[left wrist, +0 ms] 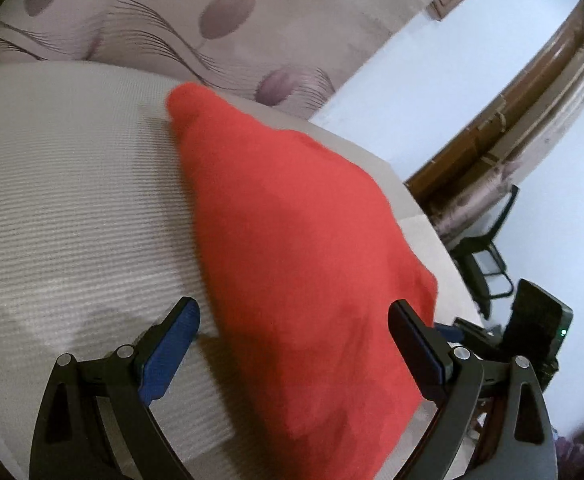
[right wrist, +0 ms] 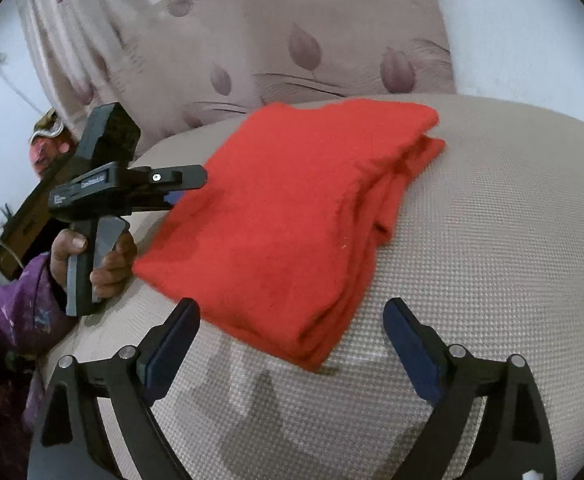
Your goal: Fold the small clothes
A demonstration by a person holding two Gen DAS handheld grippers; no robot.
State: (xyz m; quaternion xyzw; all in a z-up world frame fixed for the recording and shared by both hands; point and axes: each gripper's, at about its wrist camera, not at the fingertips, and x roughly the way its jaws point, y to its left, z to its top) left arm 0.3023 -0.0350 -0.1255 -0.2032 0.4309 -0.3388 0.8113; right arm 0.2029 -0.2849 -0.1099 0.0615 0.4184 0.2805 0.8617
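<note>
1. Blue pads line our right claw, and its jaws stand wide apart with nothing pinched. The near corner of the red cloth lies between the tips, but the pads do not touch it.
2. We think the right claw is open because its part of the fold looks done, so the cloth can rest by itself.
3. Our left claw is open too. The red cloth fills the gap between its jaws, and the pads sit apart from it on each side, as far as we can tell.
4. From the right camera we see the left claw at the cloth's left edge, with a hand in a purple sleeve on its handle. It may be there to pat or grab that edge.
5. The cloth lies folded in layers on the bumpy grey cushion, with the stacked edges showing on the right side.
6. Behind the cushion hangs a curtain with leaf shapes.
</note>
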